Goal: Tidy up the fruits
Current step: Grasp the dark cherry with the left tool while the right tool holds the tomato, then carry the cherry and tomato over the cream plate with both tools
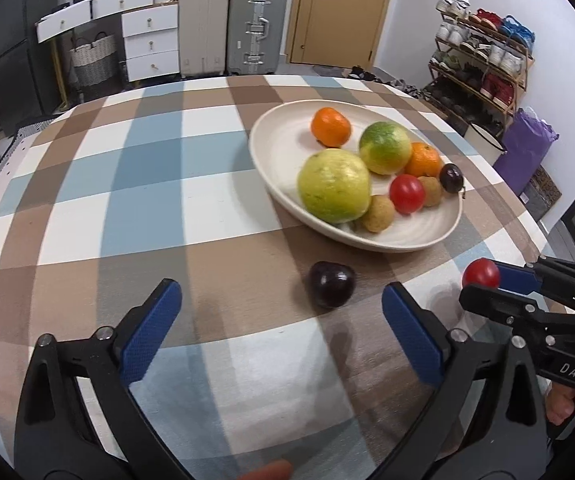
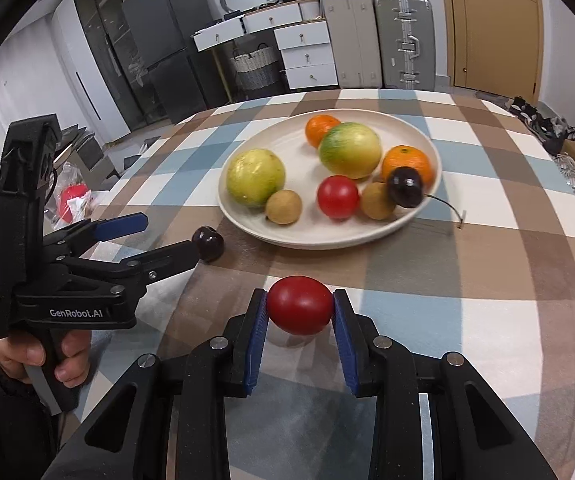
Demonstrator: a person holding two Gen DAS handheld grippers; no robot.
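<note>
A cream plate [image 1: 265,136] [image 2: 415,130] on the checked tablecloth holds two large green fruits [image 1: 333,186], two oranges [image 1: 330,127], a red tomato [image 1: 406,193], two small brown fruits and a dark cherry [image 2: 404,187]. A second dark cherry [image 1: 331,290] [image 2: 207,243] lies on the cloth in front of the plate. It sits between the wide-apart fingers of my left gripper [image 1: 281,292] [image 2: 169,236], nearer the right finger and untouched. My right gripper [image 2: 299,297] [image 1: 483,282] is shut on another red tomato [image 2: 299,311] [image 1: 480,273], held just above the cloth.
The table [image 1: 127,184] is round, and its edge curves away on both sides. A person's hand [image 2: 27,356] grips the left tool's handle. Beyond the table stand suitcases [image 1: 231,24], white drawers, a basket and a shoe rack [image 1: 483,60].
</note>
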